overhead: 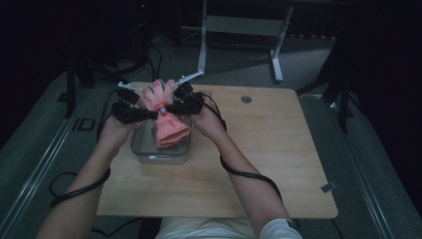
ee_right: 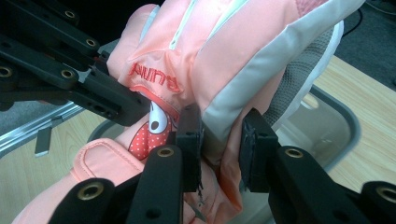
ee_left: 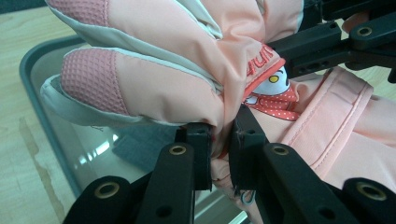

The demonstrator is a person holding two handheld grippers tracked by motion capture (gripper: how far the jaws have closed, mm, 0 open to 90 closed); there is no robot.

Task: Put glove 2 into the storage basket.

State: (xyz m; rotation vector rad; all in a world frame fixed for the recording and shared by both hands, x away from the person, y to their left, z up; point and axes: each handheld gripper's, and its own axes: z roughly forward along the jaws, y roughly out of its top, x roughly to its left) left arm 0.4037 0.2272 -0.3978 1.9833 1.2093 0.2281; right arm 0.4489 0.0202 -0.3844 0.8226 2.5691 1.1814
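Glove (overhead: 166,119) above container (overhead: 161,152) on table (overhead: 259,149)

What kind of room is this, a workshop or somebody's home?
Probably a lab or recording room, not a home: a bare wooden table on grey carpet, metal frame legs behind, and cabled tongs holding a pink glove.

A padded pink glove (overhead: 164,117) with grey trim hangs, fingers up, over a clear container (overhead: 160,152).
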